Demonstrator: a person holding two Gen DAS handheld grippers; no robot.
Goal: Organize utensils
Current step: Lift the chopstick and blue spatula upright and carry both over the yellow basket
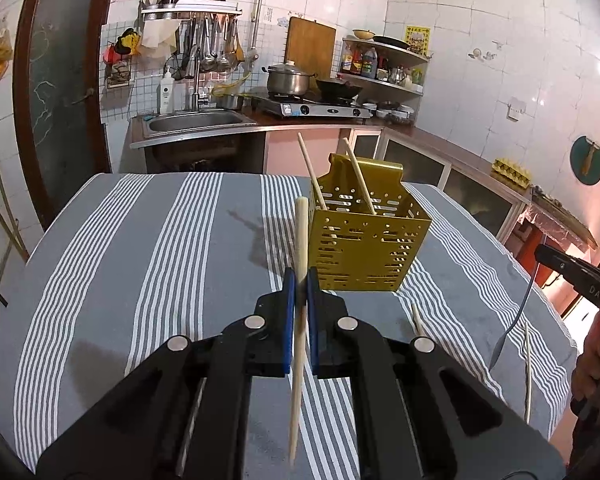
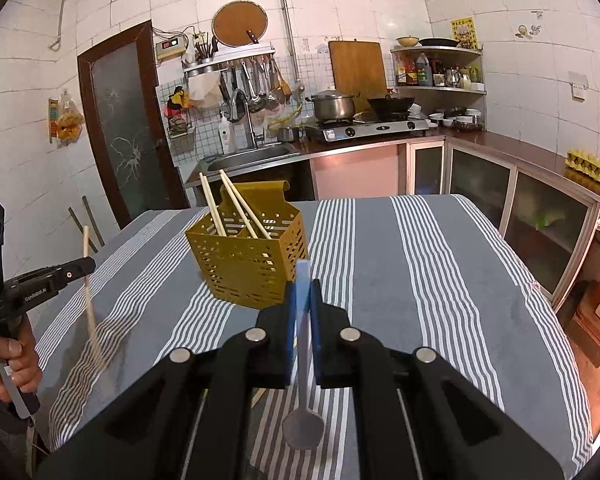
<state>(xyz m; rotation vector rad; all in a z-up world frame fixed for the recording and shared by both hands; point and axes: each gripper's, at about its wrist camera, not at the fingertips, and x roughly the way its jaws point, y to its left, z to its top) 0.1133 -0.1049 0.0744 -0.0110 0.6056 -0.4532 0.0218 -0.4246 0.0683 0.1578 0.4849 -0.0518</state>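
While both tools are loaded, this is how I read it, nearest things first.

Left gripper (image 1: 299, 280): my blue pads are pressed together on a chopstick (image 1: 300, 264), pinched partway along so its blunt end stands up ahead of the jaws and its thin tip hangs back under the tool, ready to tip in end first.

Right gripper (image 2: 303, 295): pressed together on the pale handle of a spoon (image 2: 302, 420), bowl hanging low toward me, handle end poking up past the pads; I judge that grip keeps the bowl clear for a drop into the holder.

Loose pieces: just right of my left tool a chopstick end (image 1: 418, 318) lies on the striped cloth (image 1: 140, 248), and farther right another one (image 1: 527, 372); both are left to collect.

Holder (image 1: 360, 240): the gold perforated caddy stands upright just beyond and slightly right of the left jaws, left of and beyond the right jaws.

View difference: the left view shows two chopsticks leaning in the caddy; the right view shows three and a divider inside, though I cannot say for certain which compartment each sits in.

Far side: the sink (image 2: 252, 158) and stove (image 2: 372, 128) play no part.
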